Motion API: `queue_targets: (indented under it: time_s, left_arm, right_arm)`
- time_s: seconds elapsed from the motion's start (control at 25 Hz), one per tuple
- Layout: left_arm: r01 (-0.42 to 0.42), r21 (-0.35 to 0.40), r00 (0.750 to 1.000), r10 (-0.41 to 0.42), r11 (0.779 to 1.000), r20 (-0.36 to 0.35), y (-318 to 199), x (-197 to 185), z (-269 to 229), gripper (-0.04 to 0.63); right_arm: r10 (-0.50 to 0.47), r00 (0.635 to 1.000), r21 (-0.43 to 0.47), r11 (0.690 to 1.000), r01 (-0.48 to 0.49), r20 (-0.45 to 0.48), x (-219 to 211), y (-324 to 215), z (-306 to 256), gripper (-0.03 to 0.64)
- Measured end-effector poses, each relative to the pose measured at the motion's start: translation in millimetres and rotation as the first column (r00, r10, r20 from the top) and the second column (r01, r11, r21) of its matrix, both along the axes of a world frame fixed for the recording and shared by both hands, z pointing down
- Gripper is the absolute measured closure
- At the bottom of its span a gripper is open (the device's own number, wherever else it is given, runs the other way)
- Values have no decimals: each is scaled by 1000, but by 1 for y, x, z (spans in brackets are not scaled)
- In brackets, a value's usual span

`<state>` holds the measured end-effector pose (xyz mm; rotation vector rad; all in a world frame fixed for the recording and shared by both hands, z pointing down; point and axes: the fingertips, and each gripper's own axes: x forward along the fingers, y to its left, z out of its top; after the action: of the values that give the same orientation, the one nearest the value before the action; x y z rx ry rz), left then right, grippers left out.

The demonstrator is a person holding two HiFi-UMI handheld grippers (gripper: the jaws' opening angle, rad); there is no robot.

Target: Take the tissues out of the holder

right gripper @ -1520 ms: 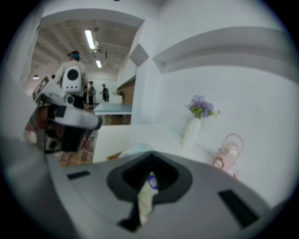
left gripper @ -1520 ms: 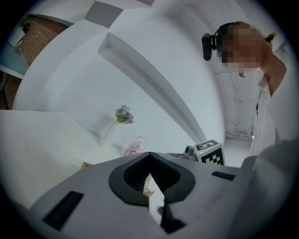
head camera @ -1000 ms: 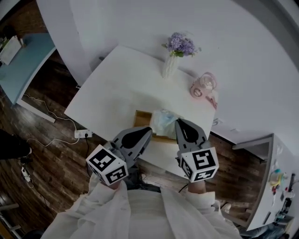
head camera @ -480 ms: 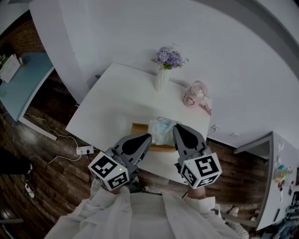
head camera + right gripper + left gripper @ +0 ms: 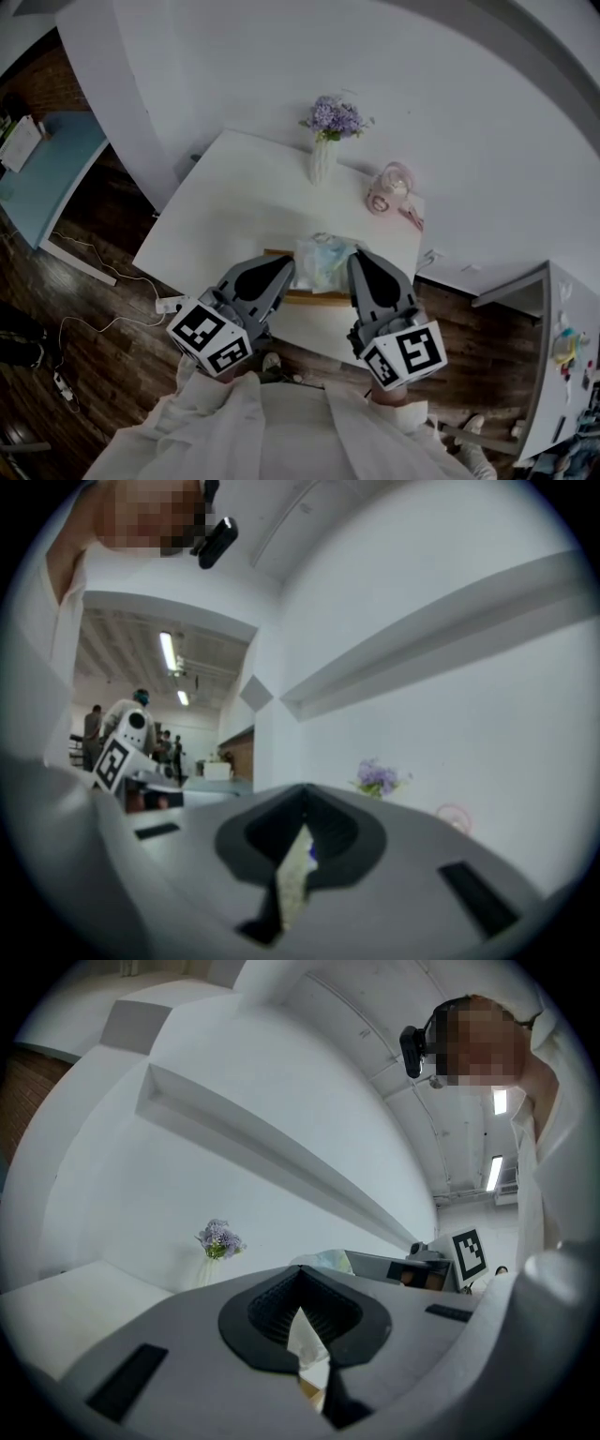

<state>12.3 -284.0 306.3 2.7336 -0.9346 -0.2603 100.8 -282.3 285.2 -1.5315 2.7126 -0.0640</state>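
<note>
Right gripper (image 5: 357, 260) eased back — fingers closed, as on left gripper (image 5: 284, 266) — tissues (image 5: 323, 258) between, vase (image 5: 322, 159) beyond.

We hold the left gripper (image 5: 281, 266) and the right gripper (image 5: 357, 259) side by side above the near edge of the table (image 5: 225, 211); the tissues (image 5: 323, 255) stand between their tips, just beside each; the tissues sit in the holder (image 5: 314, 297), which lies on the table at its near edge, right of the middle; the vase (image 5: 322, 159) stands at the far edge, against the wall, behind the holder; a small round appliance (image 5: 388, 190) lies to the right of the vase, near the far right corner; on the floor, a power strip (image 5: 171, 304) lies by the table's near left corner; a second table (image 5: 47, 159) stands well apart to the left; a cabinet (image 5: 562, 366) stands to the right.
</note>
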Motion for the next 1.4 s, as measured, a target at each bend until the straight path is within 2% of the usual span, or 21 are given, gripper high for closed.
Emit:
queue_targets:
  time_s: [0.32,0.52,1.04,1.4]
  left_arm:
    - [24,46,999,-22,999,-41,1,-2,-12,578]
    - [19,49,999,-16,999,-47,4,0,-13,578]
    - [42,39,995,-38,998,-89,2,-8,-16,578]
    - [-3,38,997,6,999,-73,8,-1,-15,578]
  right_arm:
    - [-11,999,26,1000,10,33,4,6,-5,606]
    - [-14,1000,58,998,13,16,3,11,-7,606]
    - [-34,999,53,998,35,-27,-2,13,-7,606]
    - [-33,999,61,998,35,-31,-1,15,-9,606]
